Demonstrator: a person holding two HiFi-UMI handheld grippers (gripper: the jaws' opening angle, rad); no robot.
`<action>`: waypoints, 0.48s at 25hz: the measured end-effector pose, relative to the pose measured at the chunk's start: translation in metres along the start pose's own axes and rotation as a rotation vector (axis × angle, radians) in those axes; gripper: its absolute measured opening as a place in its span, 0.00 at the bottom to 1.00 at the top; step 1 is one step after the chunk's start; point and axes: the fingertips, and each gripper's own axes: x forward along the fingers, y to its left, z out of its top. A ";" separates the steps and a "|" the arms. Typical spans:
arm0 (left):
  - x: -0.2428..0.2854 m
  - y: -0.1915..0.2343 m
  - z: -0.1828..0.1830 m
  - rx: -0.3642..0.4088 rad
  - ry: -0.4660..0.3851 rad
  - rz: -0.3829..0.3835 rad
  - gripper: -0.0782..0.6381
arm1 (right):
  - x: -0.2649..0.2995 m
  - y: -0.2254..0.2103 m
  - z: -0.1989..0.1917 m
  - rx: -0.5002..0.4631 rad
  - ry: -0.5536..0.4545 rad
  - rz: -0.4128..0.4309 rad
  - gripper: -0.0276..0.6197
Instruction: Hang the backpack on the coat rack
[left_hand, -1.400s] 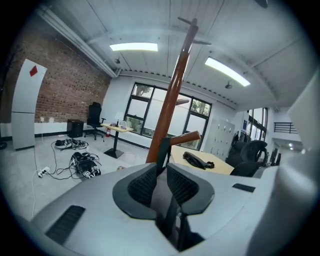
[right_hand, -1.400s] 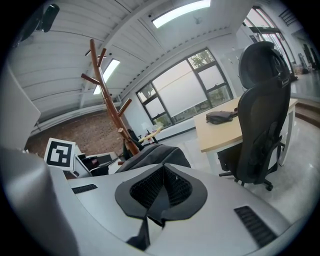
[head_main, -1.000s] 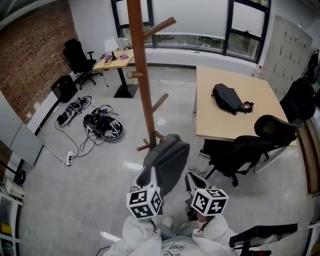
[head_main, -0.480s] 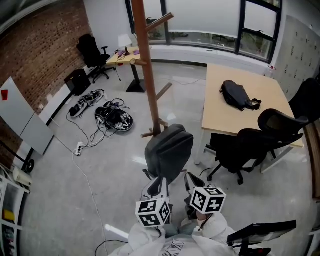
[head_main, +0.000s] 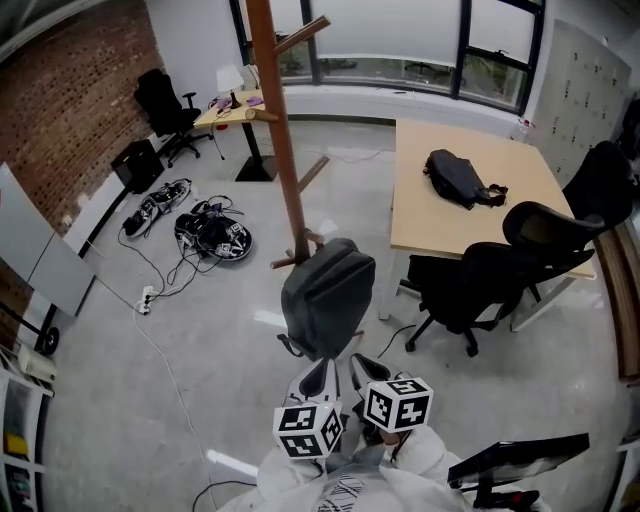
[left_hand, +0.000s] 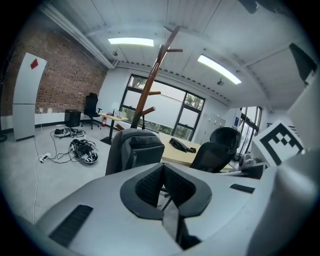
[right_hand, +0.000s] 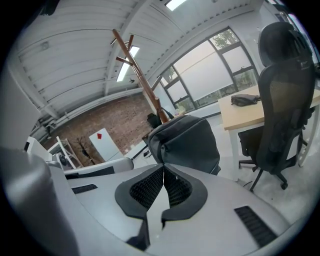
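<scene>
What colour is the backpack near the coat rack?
Dark grey backpack; the head view shows it best.

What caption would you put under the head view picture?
Left gripper and right gripper hold a grey backpack up before the wooden coat rack.

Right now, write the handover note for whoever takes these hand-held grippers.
Left hand-held gripper: jaws shut, apparently on the backpack.
Right hand-held gripper: likewise.
Backpack: grey, held just short of the coat rack, on none of its pegs.
Done: backpack in grip, near the rack.
Left: raise it to a peg, hook it on, release.
</scene>
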 end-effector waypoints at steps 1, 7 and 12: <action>-0.003 0.002 0.001 -0.003 0.002 -0.001 0.11 | 0.001 0.006 -0.001 -0.010 0.002 0.006 0.06; -0.019 0.015 0.006 -0.013 -0.017 0.011 0.11 | 0.002 0.030 0.001 -0.068 -0.024 0.015 0.06; -0.027 0.034 0.020 0.000 -0.060 0.045 0.11 | -0.001 0.045 0.014 -0.137 -0.082 0.009 0.06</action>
